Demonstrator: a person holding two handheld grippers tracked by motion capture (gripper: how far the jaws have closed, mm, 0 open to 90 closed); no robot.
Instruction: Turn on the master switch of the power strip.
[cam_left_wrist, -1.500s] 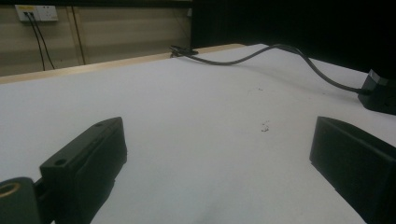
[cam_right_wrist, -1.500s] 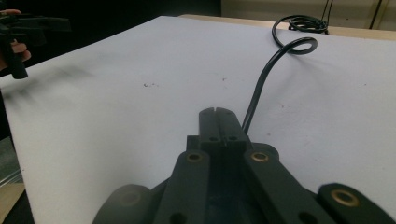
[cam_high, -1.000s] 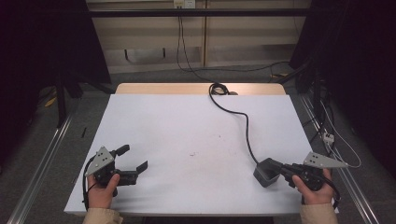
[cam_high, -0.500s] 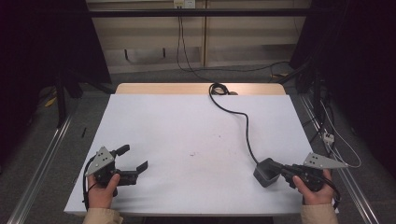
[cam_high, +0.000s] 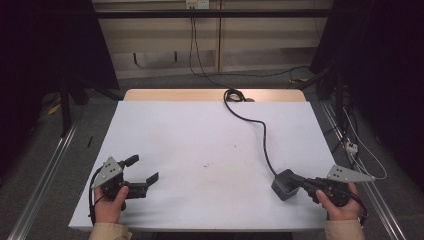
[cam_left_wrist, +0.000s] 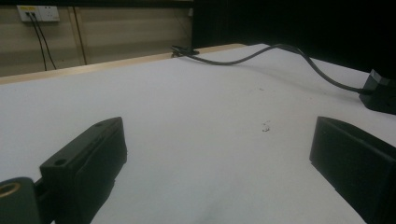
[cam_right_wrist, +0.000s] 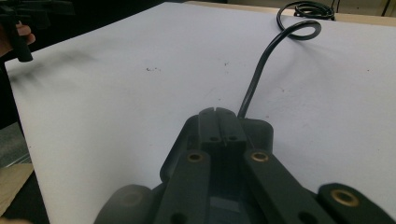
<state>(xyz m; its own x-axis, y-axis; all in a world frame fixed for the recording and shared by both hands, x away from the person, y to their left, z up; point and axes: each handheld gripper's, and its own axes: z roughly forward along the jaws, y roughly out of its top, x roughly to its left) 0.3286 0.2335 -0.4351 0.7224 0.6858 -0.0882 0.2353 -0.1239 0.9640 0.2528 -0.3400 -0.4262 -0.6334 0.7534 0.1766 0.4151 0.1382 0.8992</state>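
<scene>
Right fingers: pressed together, tips meeting over the dark grey box-shaped power adapter (cam_right_wrist: 219, 135); whether they pinch any part of it cannot be told.
Right gripper (cam_high: 300, 181): held in the person's right hand (cam_high: 338, 204), touching the adapter's near-right side.
Left fingers (cam_left_wrist: 88, 158): spread wide, bare bench surface between them.
Left gripper (cam_high: 142, 174): held in the person's left hand (cam_high: 111, 205), well apart from the adapter, across the bench's near edge, pointing towards it.
Adapter: resting on the white-topped bench (cam_high: 200, 140), near its front right corner.
Black cable (cam_high: 252, 122): runs from the adapter's far side across the bench to a small coil at the far edge.
Bench surface: a few small dark specks (cam_high: 206, 164) between the adapter and the left gripper.
Wall socket (cam_high: 196, 4): on the wall beyond the adapter's cable coil, leads hanging down.
</scene>
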